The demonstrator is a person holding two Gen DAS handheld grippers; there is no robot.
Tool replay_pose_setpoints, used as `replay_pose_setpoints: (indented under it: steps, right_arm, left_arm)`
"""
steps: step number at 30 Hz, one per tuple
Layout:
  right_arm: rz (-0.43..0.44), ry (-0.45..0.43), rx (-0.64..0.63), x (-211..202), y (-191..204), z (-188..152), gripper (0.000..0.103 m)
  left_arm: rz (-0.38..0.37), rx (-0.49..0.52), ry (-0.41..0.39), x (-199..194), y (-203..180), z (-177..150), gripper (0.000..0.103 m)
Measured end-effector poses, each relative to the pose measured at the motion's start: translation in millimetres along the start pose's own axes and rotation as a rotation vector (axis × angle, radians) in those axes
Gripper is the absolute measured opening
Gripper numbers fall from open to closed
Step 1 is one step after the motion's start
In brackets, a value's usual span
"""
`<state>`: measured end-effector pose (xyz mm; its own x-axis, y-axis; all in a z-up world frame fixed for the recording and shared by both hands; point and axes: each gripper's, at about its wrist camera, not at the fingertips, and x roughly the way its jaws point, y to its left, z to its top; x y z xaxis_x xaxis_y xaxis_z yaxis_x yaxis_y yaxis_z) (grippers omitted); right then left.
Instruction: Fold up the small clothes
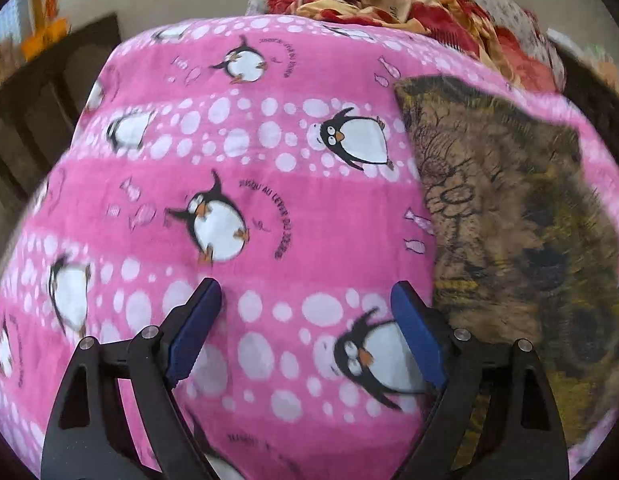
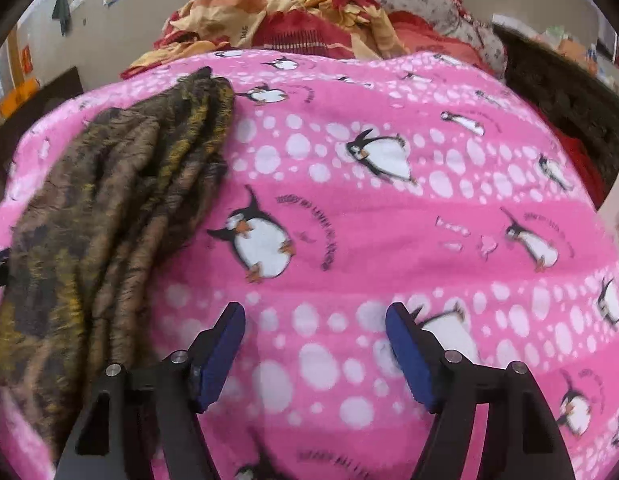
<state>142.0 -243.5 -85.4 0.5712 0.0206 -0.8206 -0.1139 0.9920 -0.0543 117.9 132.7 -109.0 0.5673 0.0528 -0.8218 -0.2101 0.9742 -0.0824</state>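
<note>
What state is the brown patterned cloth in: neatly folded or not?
Not folded. The brown patterned cloth lies rumpled in long creases on the pink penguin blanket; neither open gripper holds it.

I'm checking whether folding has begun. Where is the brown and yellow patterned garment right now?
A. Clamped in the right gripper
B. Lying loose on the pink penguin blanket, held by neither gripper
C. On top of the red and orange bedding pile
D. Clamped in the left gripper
B: the brown and yellow garment lies rumpled on the pink penguin blanket, while the left gripper and right gripper both stand open with only blanket between them.
</note>
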Motion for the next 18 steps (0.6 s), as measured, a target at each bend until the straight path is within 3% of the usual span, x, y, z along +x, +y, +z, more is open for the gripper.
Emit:
replay_pose_setpoints:
  steps: [2,4,5,6,8,12,14,18]
  right_arm:
    - [-0.004,-0.035,-0.01,-22,9,-2,0.07]
    - [0.043,-0.072,-0.013,-46,19,-2,0.07]
    - [0.08,-0.095,-0.018,-62,25,-4,0.071]
    - [0.107,-0.105,-0.025,-75,33,-6,0.076]
    - [0.118,-0.081,-0.032,-90,54,-7,0.082]
    - [0.14,-0.006,0.007,-117,74,-29,0.082]
    - [0.149,-0.016,0.008,-135,79,-39,0.082]
    - [0.124,-0.053,-0.036,-162,83,-54,0.082]
  left_arm:
    - [-0.033,-0.063,-0.016,-22,3,-5,0.087]
    - [-0.066,-0.044,-0.052,-47,-5,-13,0.089]
    - [-0.069,-0.015,-0.039,-55,-13,-17,0.1]
    - [-0.066,0.02,-0.005,-60,-24,-23,0.103]
    - [-0.074,0.044,0.024,-70,-40,-32,0.103]
    - [-0.05,0.14,-0.027,-108,-79,-48,0.103]
    - [-0.03,0.181,-0.052,-126,-93,-53,0.103]
    - [-0.065,0.136,-0.066,-151,-103,-51,0.103]
